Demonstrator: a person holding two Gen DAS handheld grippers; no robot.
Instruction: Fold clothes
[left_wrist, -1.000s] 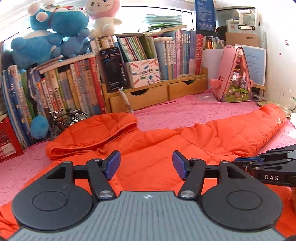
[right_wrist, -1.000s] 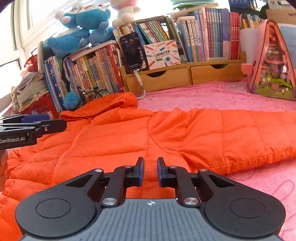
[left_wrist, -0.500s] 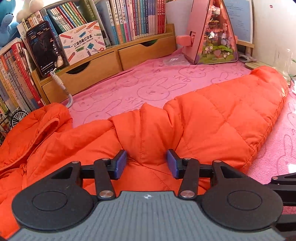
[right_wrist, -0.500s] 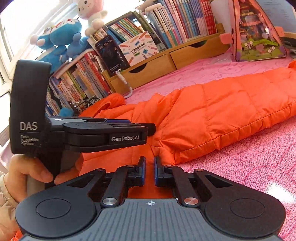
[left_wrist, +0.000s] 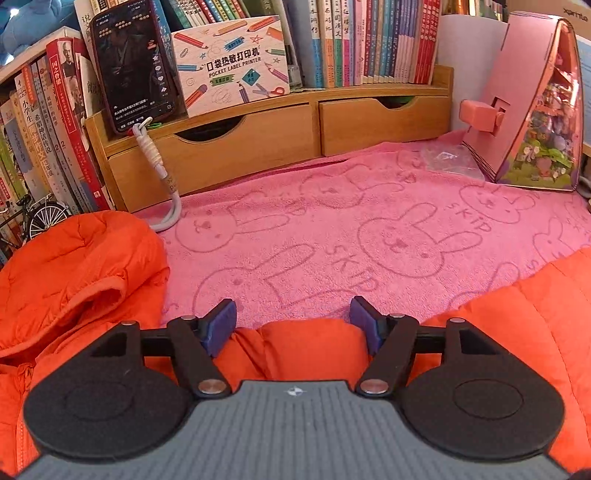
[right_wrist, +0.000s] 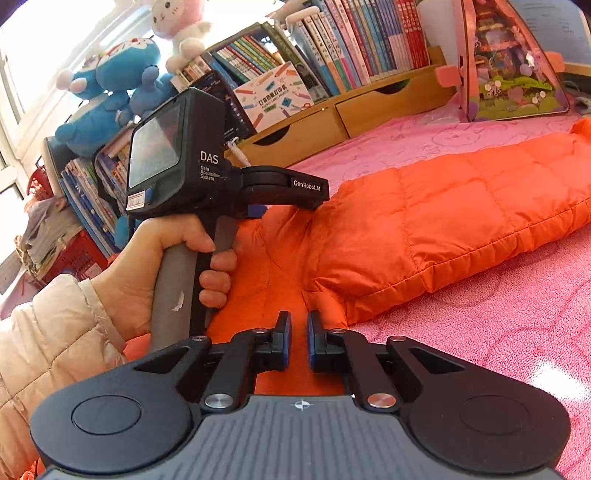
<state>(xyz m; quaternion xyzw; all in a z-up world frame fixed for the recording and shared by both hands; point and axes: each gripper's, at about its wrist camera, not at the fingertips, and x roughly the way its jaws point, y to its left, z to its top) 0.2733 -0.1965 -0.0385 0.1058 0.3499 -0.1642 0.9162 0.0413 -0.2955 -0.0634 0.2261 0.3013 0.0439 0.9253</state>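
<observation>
Left wrist view: pink bunny-print blanket (left_wrist: 369, 206) covers the work surface up to a wooden drawer shelf (left_wrist: 280, 136) packed with books. Orange quilted hooded jacket (left_wrist: 85, 280) lies on the blanket; hood bunched at left, a puffed ridge of it sits low in the middle, sleeve runs off to the right. Left gripper (left_wrist: 293, 325) has just been opening; jaws stand moderately wide, the orange ridge lies between them, pads not pressing on it as far as I can see.

Right wrist view: same jacket (right_wrist: 443, 218), sleeve stretched flat toward the upper right, body folded over beneath the left tool. Person's hand (right_wrist: 159, 266) in a cream padded sleeve (right_wrist: 48, 332) grips the handle of the left gripper's body, which hangs over the jacket's shoulder area. Right gripper (right_wrist: 298, 334) hovers over the jacket's near edge, jaws drawn almost together with a thin slot left; no fabric visibly pinched between the pads.

Smaller items: pink triangular diorama house (left_wrist: 524, 110) at right, label-printer box (left_wrist: 229, 62), phone (left_wrist: 133, 62) leaning on the shelf, blue plush toy (right_wrist: 110, 96) on the books.
</observation>
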